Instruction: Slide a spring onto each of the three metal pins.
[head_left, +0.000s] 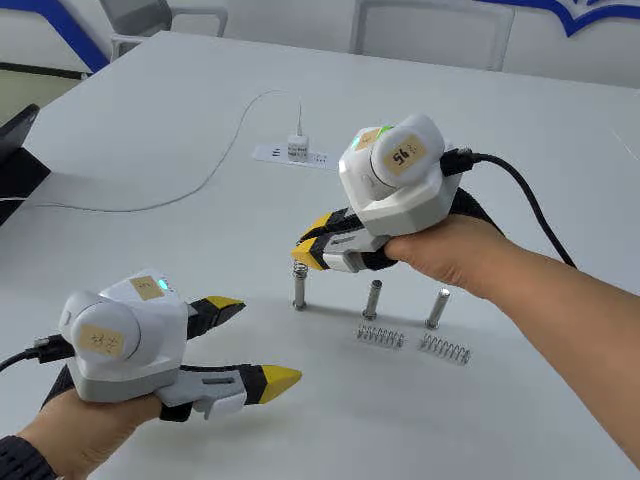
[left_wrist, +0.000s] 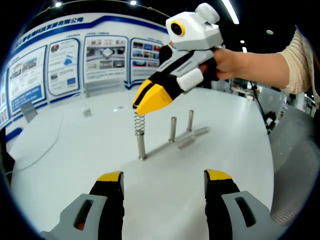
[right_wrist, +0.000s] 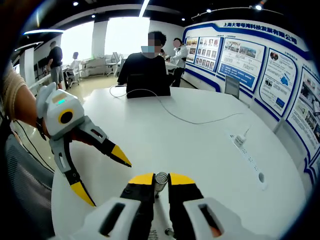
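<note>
Left gripper (head_left: 268, 340) hovers nearest, jaws apart. Right gripper (head_left: 300, 256) pinches a spring (left_wrist: 139, 124) whose lower end sits over the leftmost pin (head_left: 299, 290); best keep it plumb, press down, then release.

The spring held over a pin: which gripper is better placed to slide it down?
Right. The right gripper is shut on the spring at the top of the pin; the left gripper hangs open, apart from it.

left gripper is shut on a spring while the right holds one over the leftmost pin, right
No: the left gripper is open and empty, per the left gripper view. The right gripper does hold a spring over the leftmost pin.
</note>
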